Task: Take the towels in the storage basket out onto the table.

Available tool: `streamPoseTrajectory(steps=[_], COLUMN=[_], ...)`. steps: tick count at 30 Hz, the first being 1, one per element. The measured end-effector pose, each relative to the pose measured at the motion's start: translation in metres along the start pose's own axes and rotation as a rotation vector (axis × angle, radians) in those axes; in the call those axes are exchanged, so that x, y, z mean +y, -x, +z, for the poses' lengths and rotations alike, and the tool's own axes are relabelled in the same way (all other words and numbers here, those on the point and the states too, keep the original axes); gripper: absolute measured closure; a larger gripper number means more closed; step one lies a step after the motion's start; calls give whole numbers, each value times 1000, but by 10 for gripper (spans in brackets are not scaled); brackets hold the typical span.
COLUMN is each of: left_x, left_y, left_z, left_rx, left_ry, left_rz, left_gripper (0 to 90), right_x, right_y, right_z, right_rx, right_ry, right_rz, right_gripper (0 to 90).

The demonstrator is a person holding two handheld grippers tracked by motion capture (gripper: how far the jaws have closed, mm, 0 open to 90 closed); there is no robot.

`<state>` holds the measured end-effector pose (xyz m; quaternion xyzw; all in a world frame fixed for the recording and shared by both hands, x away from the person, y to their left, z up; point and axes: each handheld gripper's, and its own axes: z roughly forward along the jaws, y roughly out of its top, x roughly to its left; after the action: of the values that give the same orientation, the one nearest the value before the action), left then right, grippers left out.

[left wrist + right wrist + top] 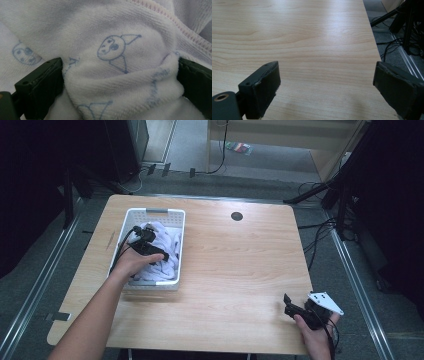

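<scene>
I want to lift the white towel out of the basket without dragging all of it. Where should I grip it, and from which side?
Grip the raised fold of the towel, coming from above into the open-topped basket. The fold stands up as a soft ridge, so two jaws can pinch it from both sides. The left hand-held gripper already has its jaws on either side of this fold, probably a good hold.

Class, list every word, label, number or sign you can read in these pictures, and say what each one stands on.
No text can be read for certain.
Towel between the left gripper jaws: pale blue lettering beside the printed cartoon faces, too faint and creased to read.
White basket, wooden table: no markings seen.
</scene>
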<state>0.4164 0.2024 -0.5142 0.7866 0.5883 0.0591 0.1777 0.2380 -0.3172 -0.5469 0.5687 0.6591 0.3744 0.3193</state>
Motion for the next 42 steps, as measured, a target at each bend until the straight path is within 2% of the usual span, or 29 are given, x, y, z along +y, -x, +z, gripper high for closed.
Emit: streamPoseTrajectory(steps=[2, 8, 9, 10, 11, 12, 13, 17, 24, 29, 32, 34, 36, 38, 39, 40, 41, 42], left_x=[-1, -2, -1, -1, -1, -1, -2, -2, -1, 3, 5, 8, 13, 14, 16, 16, 19, 19], left_y=[0, 4, 5, 5, 6, 6, 7, 6, 6, 11, 12, 12, 12, 12, 11, 11, 9, 9], left_z=[0, -1, -4, -4, -6, -6, -7, -8, -11, -16, -21, -28, -43, -46, -56, -56, -69, -69], left_rx=[-13, -5, -22, -22, -47, -47, -66, -83, -89, -59, -56, -47, -35, -37, -38, -38, -50, -50], left_ry=[0, 2, -6, -6, 2, 2, 2, 9, 1, 0, 10, 23, 46, 48, 67, 67, 93, 93], left_rz=[11, 16, 27, 27, 32, 32, 34, 29, 25, 44, 49, 49, 50, 52, 47, 47, 43, 43], left_gripper=[23, 91, 173, 223, 291, 346, 394, 500, 552, 575, 581, 582, 582, 581, 582, 582, 581, 582], right_x=[0, 0, 0, 0, 0, 0, 0, 0, 0, 0, 0, 1, 1, 0, 0, 0, 0, 0], right_y=[0, 0, 0, 0, 0, 0, 0, 0, 0, 0, 1, 1, 0, 1, 1, 1, 0, 0], right_z=[0, 0, 0, 0, 1, 1, 1, 0, 0, 0, 1, 1, 1, 0, 1, 1, 0, 0], right_rx=[1, 3, 5, 5, 7, 7, 6, 6, 6, 4, 3, 5, 2, 2, 2, 2, 2, 2], right_ry=[-1, -4, -3, -3, -4, -4, -7, 1, 0, -1, -5, -9, -2, 2, 2, 1, 1, 1], right_rz=[-1, -3, -1, -1, -2, -2, 0, 1, 7, 10, 9, 9, 10, 14, 13, 13, 12, 12], right_gripper=[75, 78, 79, 79, 81, 81, 82, 83, 93, 94, 94, 94, 95, 96, 96, 96, 96, 96])
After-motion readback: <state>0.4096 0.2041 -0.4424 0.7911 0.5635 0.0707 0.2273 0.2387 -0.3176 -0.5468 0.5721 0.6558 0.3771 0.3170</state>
